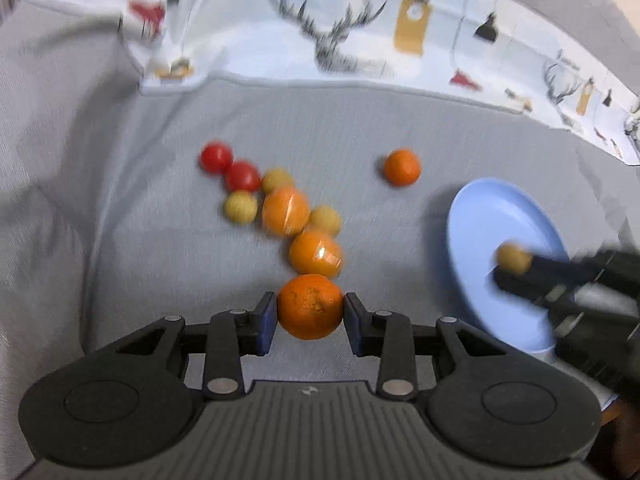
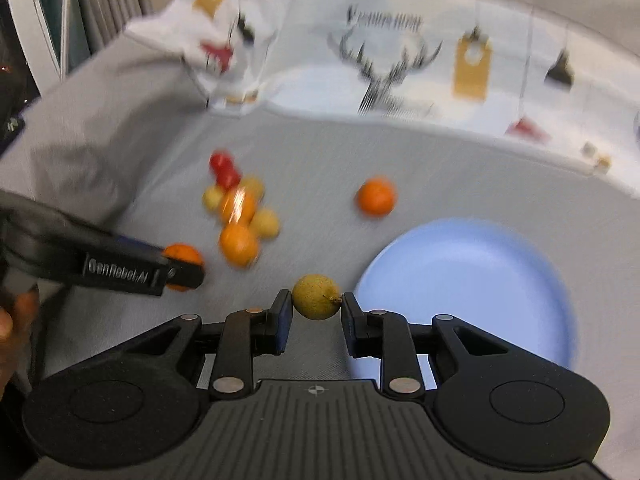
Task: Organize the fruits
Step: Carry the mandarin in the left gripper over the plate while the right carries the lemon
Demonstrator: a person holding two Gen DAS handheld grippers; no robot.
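Note:
My left gripper [image 1: 310, 312] is shut on an orange mandarin [image 1: 310, 306], lifted off the grey cloth; in the right wrist view this gripper [image 2: 188, 268] comes in from the left with the mandarin [image 2: 182, 254]. My right gripper [image 2: 316, 300] is shut on a small yellow-green fruit [image 2: 316, 297], just left of the light blue plate [image 2: 480, 280]. From the left wrist view, the right gripper [image 1: 516, 266] holds that fruit [image 1: 513, 258] over the plate [image 1: 492, 216]. A cluster of red, yellow and orange fruits [image 1: 280, 208] lies on the cloth.
A lone orange fruit [image 1: 402, 167] lies apart, between the cluster and the plate. A white cloth printed with deer and tags [image 1: 340, 32] covers the back. A person's hand [image 2: 12, 320] shows at the left edge. The grey cloth [image 1: 100, 200] has folds at the left.

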